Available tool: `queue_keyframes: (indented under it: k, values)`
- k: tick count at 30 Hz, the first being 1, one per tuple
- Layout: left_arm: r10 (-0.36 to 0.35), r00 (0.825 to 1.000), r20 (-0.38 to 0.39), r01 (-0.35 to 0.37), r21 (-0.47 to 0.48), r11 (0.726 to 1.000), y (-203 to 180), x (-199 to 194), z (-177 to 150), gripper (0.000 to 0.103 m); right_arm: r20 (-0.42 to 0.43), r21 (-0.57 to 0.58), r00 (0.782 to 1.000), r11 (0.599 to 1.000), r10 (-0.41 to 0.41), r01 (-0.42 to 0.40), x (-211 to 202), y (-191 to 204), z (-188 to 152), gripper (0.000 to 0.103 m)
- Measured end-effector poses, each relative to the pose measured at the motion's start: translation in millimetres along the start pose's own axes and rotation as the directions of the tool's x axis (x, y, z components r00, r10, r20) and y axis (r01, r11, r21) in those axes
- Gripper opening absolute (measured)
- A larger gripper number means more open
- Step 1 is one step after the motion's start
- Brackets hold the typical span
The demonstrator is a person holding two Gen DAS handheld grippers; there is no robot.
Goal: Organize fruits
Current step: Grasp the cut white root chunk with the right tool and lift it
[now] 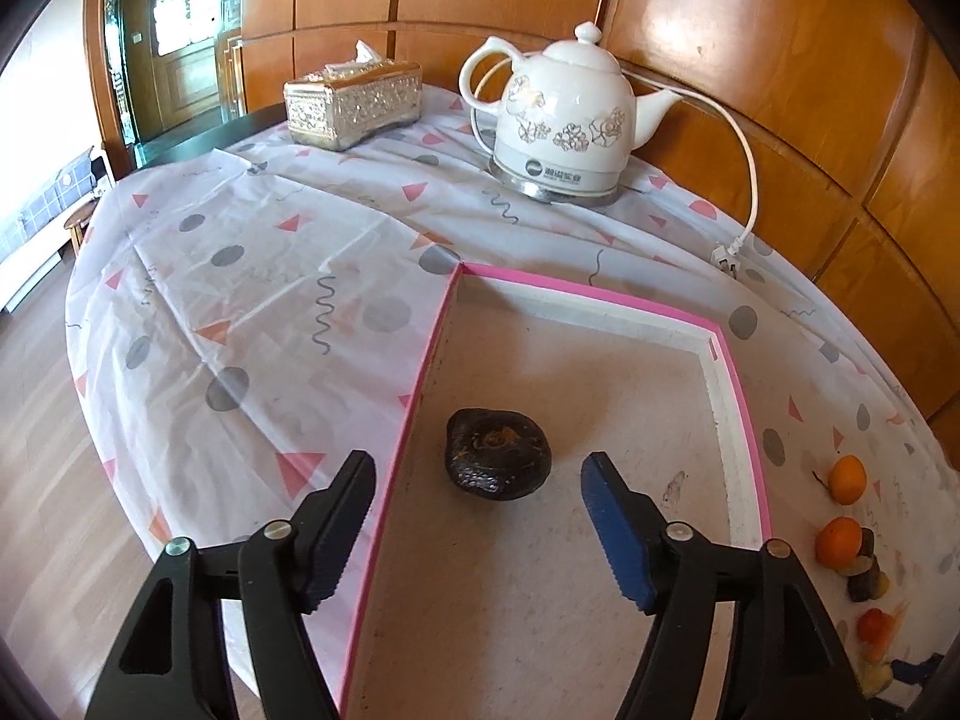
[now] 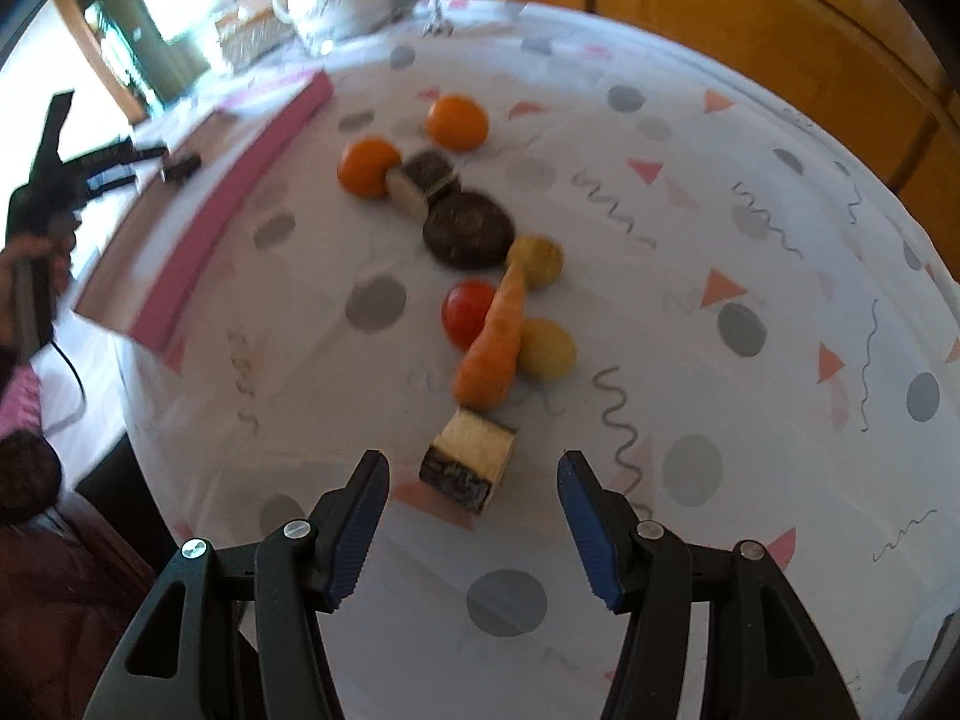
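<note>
A dark wrinkled fruit (image 1: 497,453) lies in the pink-edged shallow box (image 1: 606,291). My left gripper (image 1: 477,531) is open just in front of it, above the box. My right gripper (image 2: 471,531) is open, just short of a cut cube-shaped piece (image 2: 469,459). Beyond the cube lie a carrot (image 2: 495,342), a red tomato (image 2: 465,312), two yellowish fruits (image 2: 546,348), a dark round fruit (image 2: 468,229), another cut piece (image 2: 423,180) and two oranges (image 2: 367,168). The oranges (image 1: 847,480) also show at the right in the left wrist view.
A white kettle (image 1: 567,117) with cord and plug (image 1: 727,258) stands at the back of the table. A silver tissue box (image 1: 353,101) is at the back left. The patterned cloth (image 1: 252,300) covers the round table. Wood panels are behind.
</note>
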State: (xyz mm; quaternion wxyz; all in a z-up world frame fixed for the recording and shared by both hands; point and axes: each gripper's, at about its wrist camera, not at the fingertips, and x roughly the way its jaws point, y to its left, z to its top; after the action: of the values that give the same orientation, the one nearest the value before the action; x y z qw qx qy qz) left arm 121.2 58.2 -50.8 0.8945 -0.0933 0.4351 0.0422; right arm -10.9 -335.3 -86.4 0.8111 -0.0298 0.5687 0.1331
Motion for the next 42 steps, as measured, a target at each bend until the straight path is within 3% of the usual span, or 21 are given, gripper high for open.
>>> queue_keyframes:
  k: [1, 2, 6, 14, 25, 31, 42]
  values:
    - [0.005, 1.0, 0.01, -0.005, 0.004, 1.0, 0.8, -2.9, -1.2, 0.079, -0.009, -0.011, 1.0, 1.0, -0.01, 0.01, 2.4, 2.0, -0.5, 0.043]
    - [0.011, 1.0, 0.019, -0.011, 0.01, 1.0, 1.9, -6.1, -2.8, 0.08, -0.018, -0.019, 1.0, 1.0, -0.017, 0.016, 5.4, 3.2, -0.7, 0.038]
    - [0.012, 1.0, 0.029, -0.013, 0.02, 1.0, 7.4, -16.9, -10.5, 0.08, -0.016, -0.041, 0.999, 0.999, -0.035, 0.034, 7.4, 5.1, -2.0, 0.029]
    - [0.053, 0.999, 0.011, -0.053, -0.019, 0.998, 21.9, -29.7, -32.0, 0.084, -0.011, -0.049, 0.999, 0.998, -0.043, 0.042, 7.6, 5.8, -1.8, 0.029]
    - [0.083, 0.992, 0.094, -0.084, 0.01, 0.996, 21.4, -58.1, -53.9, 0.103, -0.004, -0.131, 1.0, 0.991, 0.017, -0.017, 4.9, 30.2, -9.8, 0.029]
    - [0.084, 0.988, 0.128, -0.089, 0.031, 0.996, 18.7, -66.0, -57.6, 0.103, -0.008, -0.145, 1.0, 0.989, 0.029, -0.03, 4.6, 38.7, -11.5, 0.029]
    - [0.09, 0.988, 0.123, -0.093, 0.018, 0.995, 22.8, -64.3, -61.6, 0.103, -0.005, -0.171, 0.996, 0.982, 0.084, -0.083, 2.7, 65.2, -4.4, 0.029]
